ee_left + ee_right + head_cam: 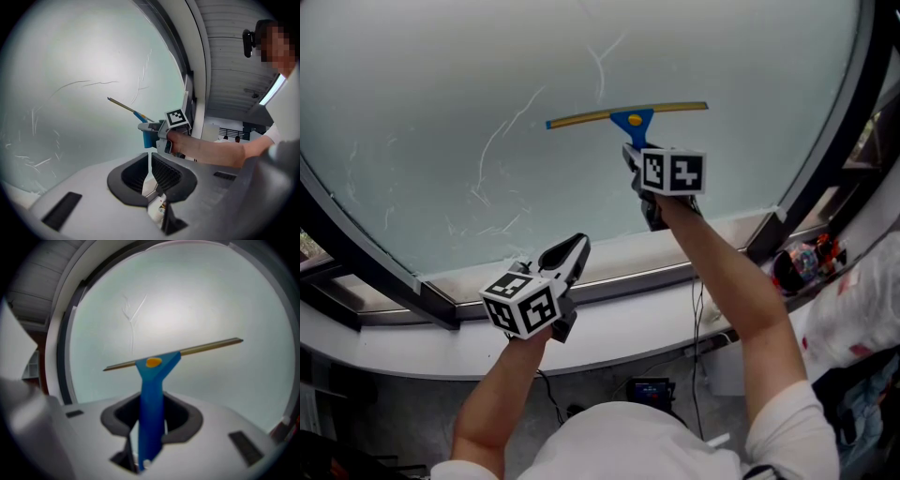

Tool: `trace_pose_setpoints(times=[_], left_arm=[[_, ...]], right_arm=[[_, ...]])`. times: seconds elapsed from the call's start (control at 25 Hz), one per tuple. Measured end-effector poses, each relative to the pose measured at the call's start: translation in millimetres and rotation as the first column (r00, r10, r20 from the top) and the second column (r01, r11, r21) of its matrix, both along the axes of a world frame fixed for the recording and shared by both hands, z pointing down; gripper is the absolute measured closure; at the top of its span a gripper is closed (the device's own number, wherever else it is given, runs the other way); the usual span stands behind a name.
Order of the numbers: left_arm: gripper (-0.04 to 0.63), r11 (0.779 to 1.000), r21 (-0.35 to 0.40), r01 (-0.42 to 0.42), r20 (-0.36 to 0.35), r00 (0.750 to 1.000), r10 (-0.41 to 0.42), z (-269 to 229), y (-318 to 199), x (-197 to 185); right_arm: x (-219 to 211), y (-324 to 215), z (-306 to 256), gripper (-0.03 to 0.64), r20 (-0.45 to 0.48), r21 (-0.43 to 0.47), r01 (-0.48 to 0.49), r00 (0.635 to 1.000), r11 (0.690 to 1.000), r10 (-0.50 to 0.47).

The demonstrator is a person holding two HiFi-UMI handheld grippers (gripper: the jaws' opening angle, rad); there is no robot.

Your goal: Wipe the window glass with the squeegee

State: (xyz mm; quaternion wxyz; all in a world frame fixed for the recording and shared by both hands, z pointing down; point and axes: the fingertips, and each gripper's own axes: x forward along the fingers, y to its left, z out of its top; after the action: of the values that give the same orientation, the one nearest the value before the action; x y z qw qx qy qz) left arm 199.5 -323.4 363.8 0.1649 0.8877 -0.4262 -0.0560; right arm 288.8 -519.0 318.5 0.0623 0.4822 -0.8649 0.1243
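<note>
Blue plastic squeegee [628,117]: flat handle widening into a triangular neck, orange spot at the neck, thin brass-coloured blade bar across the top. The bar sits a little off level, its right end higher. It is at the pale, frosted window glass [469,84], mid-pane and right of centre. Whether the blade actually touches the pane cannot be made out. The glass carries thin white curved streaks, mostly left of the blade.

Right gripper [634,155]: jaws pinching the squeegee handle, which runs down between them.
Left gripper [572,249]: jaws pressed nearly together with only a sliver of gap and nothing in it. It is held low over the white window sill [619,323], well apart from the squeegee.

Edges: dark window frame [830,150] runs up the right side, clear of the blade's right end. The sill lies below the right gripper. Open glass lies above the blade and to both sides.

View differences:
- Right gripper view shows the full handle [151,399] seated in the jaws.
- Left gripper view shows the blade [123,105] almost edge-on, with the right hand [180,141] behind it.
- Head view alone shows both forearms and the sill.
</note>
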Motion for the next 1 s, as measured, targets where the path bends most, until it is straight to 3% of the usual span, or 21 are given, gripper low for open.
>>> trace_pose_setpoints(times=[1.0], left_arm=[[0.549, 0.997, -0.072, 0.024, 0.003, 1.000, -0.024, 35.3, -1.6, -6.2]], right_arm=[[-9.7, 2.2, 82.9, 0.474, -0.035, -0.112, 0.018, 0.999, 0.994, -0.022]])
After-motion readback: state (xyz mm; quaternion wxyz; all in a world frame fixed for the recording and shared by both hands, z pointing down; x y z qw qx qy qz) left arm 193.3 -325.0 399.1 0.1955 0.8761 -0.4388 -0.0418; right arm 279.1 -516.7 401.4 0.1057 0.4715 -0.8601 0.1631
